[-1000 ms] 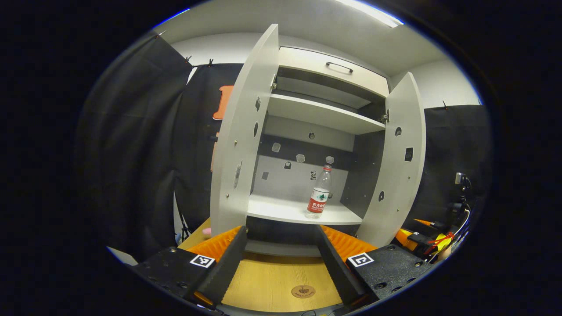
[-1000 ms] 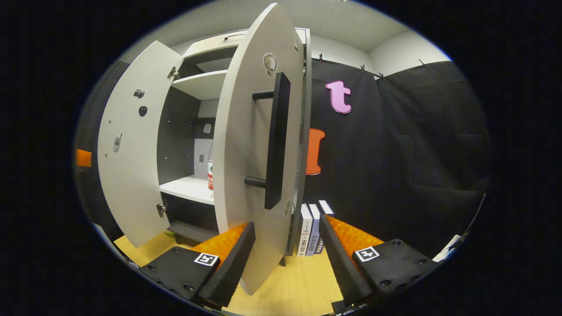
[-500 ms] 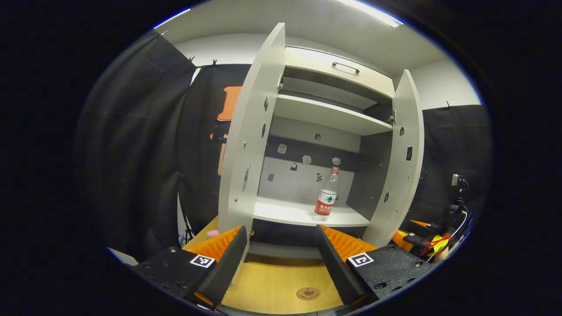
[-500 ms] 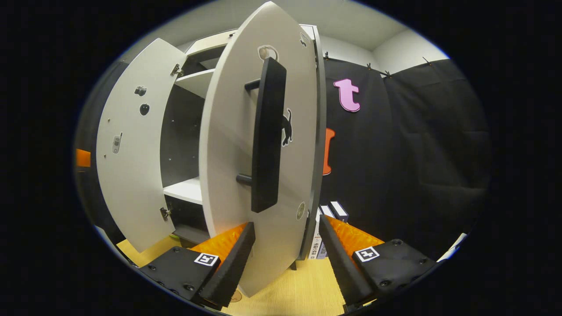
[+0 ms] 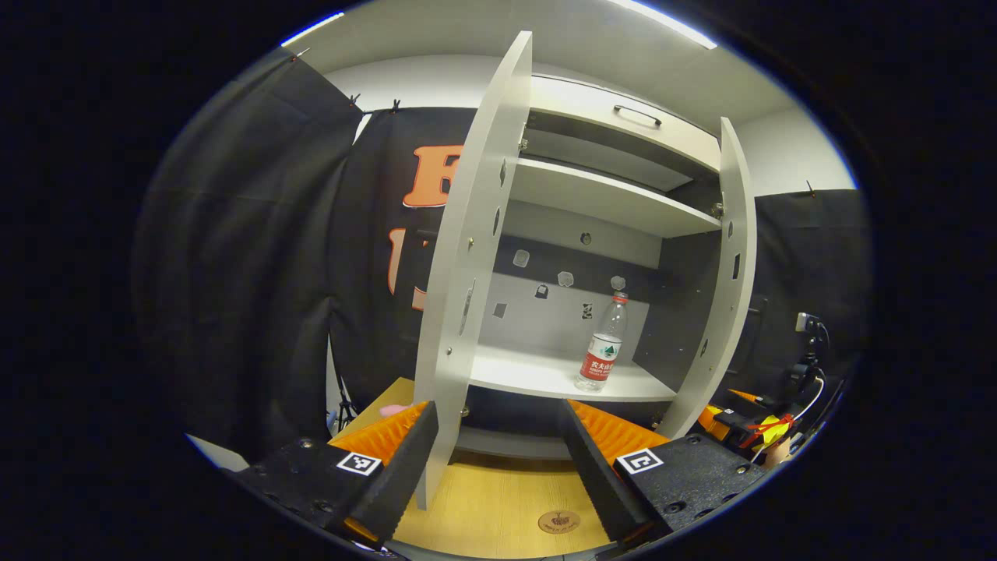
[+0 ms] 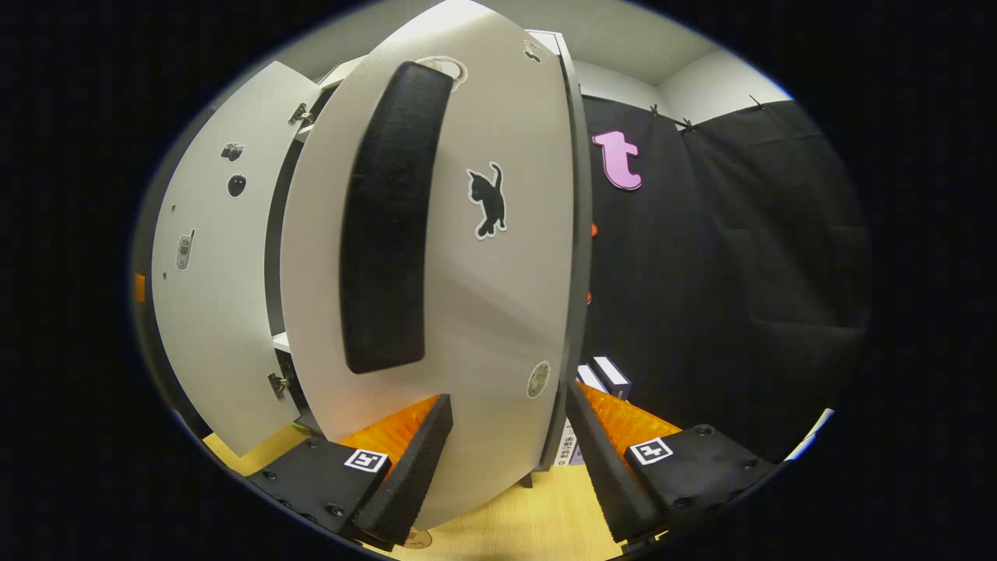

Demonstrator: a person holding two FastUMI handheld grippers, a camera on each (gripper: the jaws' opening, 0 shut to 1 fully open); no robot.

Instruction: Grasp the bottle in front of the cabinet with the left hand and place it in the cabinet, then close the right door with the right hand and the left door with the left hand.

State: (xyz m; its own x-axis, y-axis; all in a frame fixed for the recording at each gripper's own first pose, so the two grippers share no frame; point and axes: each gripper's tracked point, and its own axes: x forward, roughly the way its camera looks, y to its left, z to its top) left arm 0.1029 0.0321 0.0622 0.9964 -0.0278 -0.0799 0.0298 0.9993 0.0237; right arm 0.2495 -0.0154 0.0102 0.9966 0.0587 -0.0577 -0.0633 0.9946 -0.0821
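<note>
My right gripper [image 6: 502,444] is spread wide, holding nothing, its fingers either side of the right door [image 6: 459,257]; whether they touch the panel I cannot tell. I judge the step in hand is swinging this door shut: push flat on the smooth pale panel below the long matte black handle [image 6: 385,218], steadily, not on the edge. The clear plastic bottle [image 5: 601,347] stands upright inside the cabinet [image 5: 607,202], on its lower shelf, to the right. My left gripper [image 5: 498,460] is spread too, empty, near the left door [image 5: 467,265].
</note>
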